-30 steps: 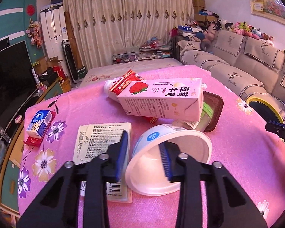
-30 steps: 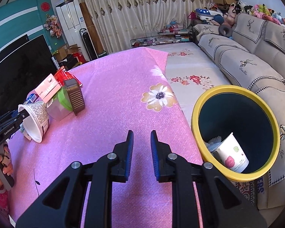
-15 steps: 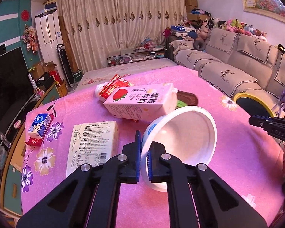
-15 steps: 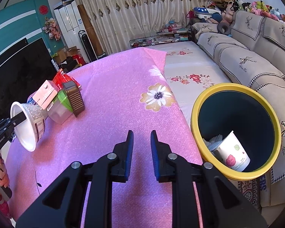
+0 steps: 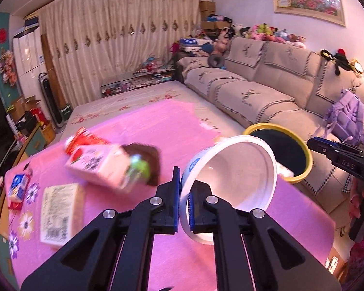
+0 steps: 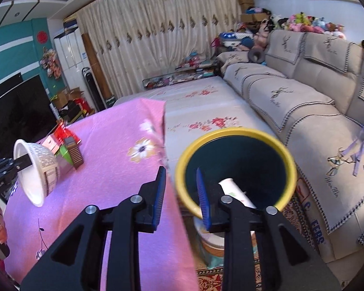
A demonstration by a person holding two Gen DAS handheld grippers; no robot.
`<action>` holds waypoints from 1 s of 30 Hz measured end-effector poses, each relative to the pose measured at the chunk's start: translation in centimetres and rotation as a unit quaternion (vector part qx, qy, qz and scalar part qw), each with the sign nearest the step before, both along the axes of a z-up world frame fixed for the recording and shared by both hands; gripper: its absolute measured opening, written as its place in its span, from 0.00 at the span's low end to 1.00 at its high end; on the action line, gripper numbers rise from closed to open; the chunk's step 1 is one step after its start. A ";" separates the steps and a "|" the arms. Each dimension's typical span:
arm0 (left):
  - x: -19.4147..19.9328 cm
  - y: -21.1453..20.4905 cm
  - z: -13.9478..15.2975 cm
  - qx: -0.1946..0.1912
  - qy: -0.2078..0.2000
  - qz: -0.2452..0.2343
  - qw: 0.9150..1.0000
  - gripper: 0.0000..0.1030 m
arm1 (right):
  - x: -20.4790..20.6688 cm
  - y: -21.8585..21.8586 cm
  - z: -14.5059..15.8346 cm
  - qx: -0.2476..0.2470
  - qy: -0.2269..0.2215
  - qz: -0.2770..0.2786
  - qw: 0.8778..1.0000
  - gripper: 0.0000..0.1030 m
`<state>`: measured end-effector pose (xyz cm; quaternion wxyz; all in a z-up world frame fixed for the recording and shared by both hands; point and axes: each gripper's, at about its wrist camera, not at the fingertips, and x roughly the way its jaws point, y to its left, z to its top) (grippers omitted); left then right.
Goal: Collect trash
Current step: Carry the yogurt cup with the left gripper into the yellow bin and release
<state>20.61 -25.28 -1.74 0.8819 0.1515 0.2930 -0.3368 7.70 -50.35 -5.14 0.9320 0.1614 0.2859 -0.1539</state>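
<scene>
My left gripper (image 5: 183, 200) is shut on the rim of a white paper bowl (image 5: 233, 177) and holds it in the air above the pink table, its mouth facing me. The bowl also shows at the left of the right wrist view (image 6: 36, 169). The yellow-rimmed trash bin (image 5: 303, 155) stands beside the table, to the right and beyond the bowl. In the right wrist view the bin (image 6: 235, 133) has a white cup (image 6: 233, 191) inside. My right gripper (image 6: 180, 195) is open and empty, over the table edge by the bin's near rim.
A pink strawberry milk carton (image 5: 97, 165), a red wrapper (image 5: 85, 137), a brown box (image 5: 148, 160), a flat printed box (image 5: 58, 208) and a small blue carton (image 5: 17, 186) lie on the pink floral tablecloth (image 5: 157, 126). A beige sofa (image 5: 267, 87) runs along the right.
My left gripper closed on the bowl's rim, lifted it off the table and carried it right, toward the bin. My right gripper opened wider and moved toward the bin.
</scene>
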 end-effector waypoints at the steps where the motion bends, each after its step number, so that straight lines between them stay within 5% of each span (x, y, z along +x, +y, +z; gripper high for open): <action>1: -0.1 -1.5 0.0 -0.001 0.003 -0.013 1.000 0.06 | -1.0 -0.5 0.3 -0.005 -0.005 -0.007 1.000 0.25; 10: -1.6 -15.8 -1.3 0.015 0.027 -0.105 0.994 0.06 | -7.1 -6.0 0.6 -0.002 -0.016 -0.073 0.997 0.25; 21: 0.2 -30.1 -6.5 0.059 0.068 -0.140 0.986 0.09 | -9.8 -10.4 -0.3 0.017 -0.017 -0.111 0.994 0.25; 25: 1.1 -32.7 -8.1 0.066 0.073 -0.128 0.987 0.37 | -9.8 -10.6 -0.6 0.022 -0.014 -0.110 0.994 0.25; 30: 1.3 -30.6 -7.2 0.050 0.068 -0.115 0.990 0.54 | -9.3 -10.3 -0.7 0.024 -0.013 -0.105 0.994 0.25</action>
